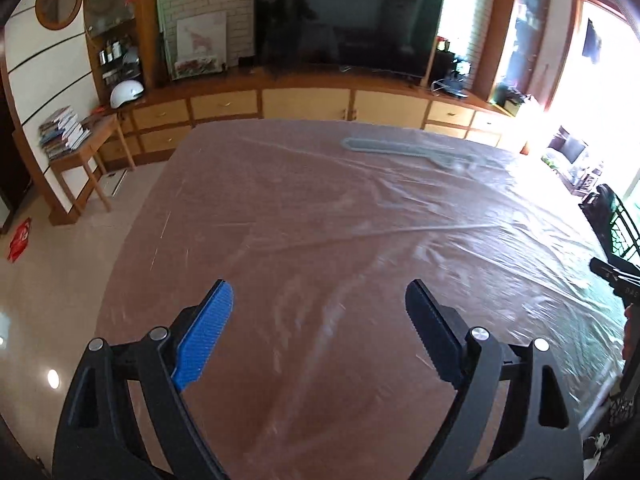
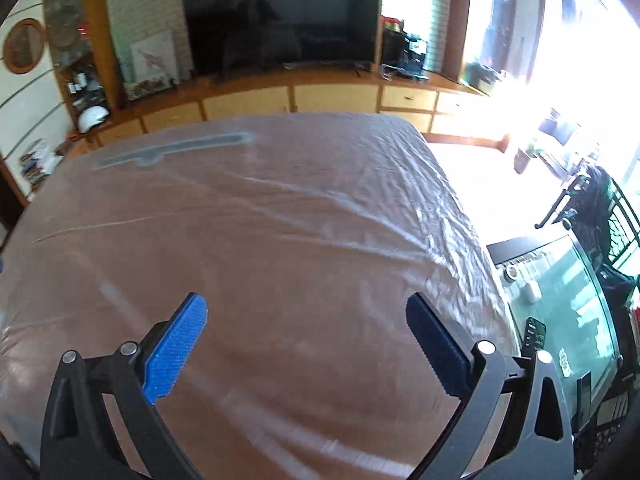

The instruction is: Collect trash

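My left gripper [image 1: 320,288] hangs open over a table [image 1: 280,208] covered with a wrinkled clear plastic sheet, nothing between its blue and black fingers. My right gripper [image 2: 306,302] is open too, above the same table [image 2: 240,220], its jaws wide apart and empty. A flat grey strip-like object [image 1: 404,150] lies under the sheet near the table's far edge; in the right wrist view this grey strip [image 2: 176,148] sits at the far left. No loose trash shows on the sheet in either view. A black part of the other gripper [image 1: 616,276] pokes in at the right edge.
A long wooden cabinet with a dark television [image 1: 344,20] runs along the far wall. A small wooden side table with stacked books [image 1: 64,132] stands left. A glass-topped table [image 2: 568,312] with small items and a phone stands right of the covered table, near dark chairs [image 2: 600,208].
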Action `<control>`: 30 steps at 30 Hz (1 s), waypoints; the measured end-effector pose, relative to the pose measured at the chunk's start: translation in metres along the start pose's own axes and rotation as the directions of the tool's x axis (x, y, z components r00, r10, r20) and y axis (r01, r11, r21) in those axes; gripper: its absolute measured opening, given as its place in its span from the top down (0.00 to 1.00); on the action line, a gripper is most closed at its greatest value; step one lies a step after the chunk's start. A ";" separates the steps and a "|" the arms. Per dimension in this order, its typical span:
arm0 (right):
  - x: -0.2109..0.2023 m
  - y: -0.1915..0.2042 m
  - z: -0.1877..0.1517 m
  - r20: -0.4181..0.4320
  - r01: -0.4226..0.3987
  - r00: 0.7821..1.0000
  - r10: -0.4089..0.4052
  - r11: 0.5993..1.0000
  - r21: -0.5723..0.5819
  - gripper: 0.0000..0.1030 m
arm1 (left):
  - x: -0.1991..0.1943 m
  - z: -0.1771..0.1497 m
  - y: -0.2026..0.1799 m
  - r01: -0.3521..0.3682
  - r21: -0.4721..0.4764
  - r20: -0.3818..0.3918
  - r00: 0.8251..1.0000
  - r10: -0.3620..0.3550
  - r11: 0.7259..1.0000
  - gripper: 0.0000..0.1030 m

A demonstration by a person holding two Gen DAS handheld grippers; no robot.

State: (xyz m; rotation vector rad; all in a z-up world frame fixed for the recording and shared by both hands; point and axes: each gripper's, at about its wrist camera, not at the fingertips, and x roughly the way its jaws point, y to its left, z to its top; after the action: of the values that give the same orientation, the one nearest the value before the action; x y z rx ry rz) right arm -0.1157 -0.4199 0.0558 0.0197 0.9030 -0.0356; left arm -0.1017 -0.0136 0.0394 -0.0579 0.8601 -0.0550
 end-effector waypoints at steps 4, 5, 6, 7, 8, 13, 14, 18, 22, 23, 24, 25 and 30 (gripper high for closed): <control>0.022 -0.015 0.012 -0.009 0.037 0.999 -0.036 0.999 0.016 0.05 | 0.026 0.009 0.010 -0.017 0.003 -0.027 0.999 0.017 1.000 0.13; 0.026 -0.018 0.013 -0.012 0.041 0.999 -0.041 0.999 0.018 0.05 | 0.031 0.011 0.012 -0.015 0.000 -0.035 0.999 0.015 1.000 0.13; 0.031 -0.020 0.015 -0.015 0.050 0.999 -0.050 0.999 0.016 0.05 | 0.035 0.014 0.014 -0.013 -0.003 -0.038 0.999 0.013 1.000 0.13; 0.032 -0.020 0.015 -0.015 0.053 0.999 -0.052 0.999 0.013 0.05 | 0.039 0.015 0.015 -0.015 -0.004 -0.040 0.999 0.015 1.000 0.13; 0.035 -0.022 0.016 -0.027 0.048 0.998 -0.048 0.999 0.012 0.05 | 0.042 0.016 0.015 -0.017 -0.001 -0.042 0.999 0.016 1.000 0.13; 0.045 -0.022 0.023 -0.051 0.041 0.998 -0.040 0.999 0.014 0.05 | 0.051 0.017 0.013 -0.018 0.012 -0.055 0.998 0.018 1.000 0.13; 0.047 -0.023 0.024 -0.057 0.036 0.998 -0.035 0.999 0.019 0.04 | 0.053 0.018 0.013 -0.020 0.015 -0.059 0.998 0.021 1.000 0.13; 0.047 -0.024 0.023 -0.059 0.046 0.997 -0.043 0.998 0.040 0.04 | 0.060 0.023 0.015 -0.031 0.022 -0.069 0.997 0.033 0.999 0.13; 0.047 -0.025 0.022 -0.060 0.047 0.997 -0.045 0.998 0.041 0.04 | 0.067 0.026 0.012 -0.047 0.040 -0.093 0.994 0.051 0.998 0.01; 0.047 -0.025 0.022 -0.060 0.047 0.997 -0.044 0.998 0.042 0.04 | 0.068 0.026 0.013 -0.044 0.035 -0.095 0.994 0.047 0.998 0.02; 0.047 -0.025 0.022 -0.060 0.047 0.997 -0.044 0.998 0.041 0.04 | 0.068 0.026 0.013 -0.044 0.034 -0.095 0.994 0.047 0.998 0.02; 0.047 -0.025 0.022 -0.060 0.047 0.997 -0.045 0.998 0.041 0.04 | 0.068 0.026 0.013 -0.044 0.034 -0.095 0.994 0.048 0.998 0.02; 0.047 -0.026 0.021 -0.060 0.047 0.997 -0.045 0.998 0.041 0.04 | 0.068 0.025 0.013 -0.046 0.035 -0.095 0.994 0.049 0.998 0.01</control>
State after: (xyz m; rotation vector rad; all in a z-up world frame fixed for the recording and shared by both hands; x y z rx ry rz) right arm -0.0705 -0.4472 0.0318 0.0399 0.9616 -0.0977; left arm -0.0380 -0.0049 0.0038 -0.0044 0.9563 -0.0276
